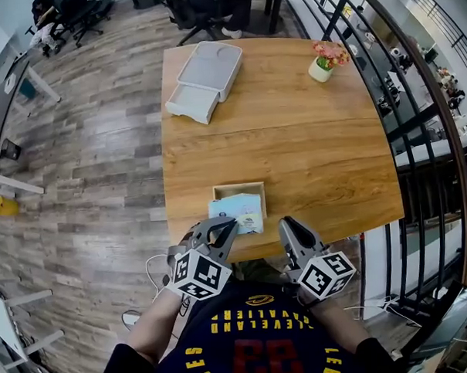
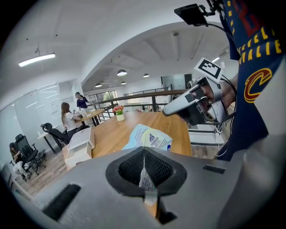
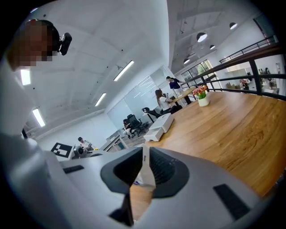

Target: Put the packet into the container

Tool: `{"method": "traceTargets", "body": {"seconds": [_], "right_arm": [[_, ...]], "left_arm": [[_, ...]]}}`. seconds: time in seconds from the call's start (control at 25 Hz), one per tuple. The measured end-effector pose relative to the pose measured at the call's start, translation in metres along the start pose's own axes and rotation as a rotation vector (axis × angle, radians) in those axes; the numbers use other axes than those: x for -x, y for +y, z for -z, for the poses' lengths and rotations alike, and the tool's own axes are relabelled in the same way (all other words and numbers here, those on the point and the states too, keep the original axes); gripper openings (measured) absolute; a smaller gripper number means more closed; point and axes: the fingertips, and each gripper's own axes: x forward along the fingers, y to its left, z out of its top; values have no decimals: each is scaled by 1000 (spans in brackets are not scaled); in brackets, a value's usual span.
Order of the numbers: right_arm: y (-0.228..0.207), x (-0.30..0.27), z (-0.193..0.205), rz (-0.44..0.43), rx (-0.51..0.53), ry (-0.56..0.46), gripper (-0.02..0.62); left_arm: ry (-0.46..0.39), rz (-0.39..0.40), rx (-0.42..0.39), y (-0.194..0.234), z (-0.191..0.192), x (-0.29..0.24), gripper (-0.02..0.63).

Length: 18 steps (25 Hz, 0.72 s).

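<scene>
Both closed and empty, the left tongs (image 1: 223,226) and right tongs (image 1: 288,223) wait at the counter's (image 1: 293,140) lower-centre edge, seemingly because the packet (image 1: 241,211) already lies in the container (image 1: 237,187).

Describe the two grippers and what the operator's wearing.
Both the left gripper and right gripper are grey, two-jawed, with black ribbed pads, each carrying a white cube of black square markers. A white cable loops beside the left one. The person wears a dark navy shirt with yellow lettering and red numerals.
</scene>
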Motion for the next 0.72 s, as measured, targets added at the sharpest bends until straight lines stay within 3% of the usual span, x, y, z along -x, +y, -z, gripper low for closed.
{"method": "traceTargets", "body": {"seconds": [0.52, 0.72], "right_arm": [[-26, -26, -9, 3, -22, 33, 54], [-31, -32, -10, 5, -31, 50, 54]], "left_arm": [[53, 16, -47, 11, 16, -48, 6], [75, 33, -22, 10, 26, -59, 6]]}}
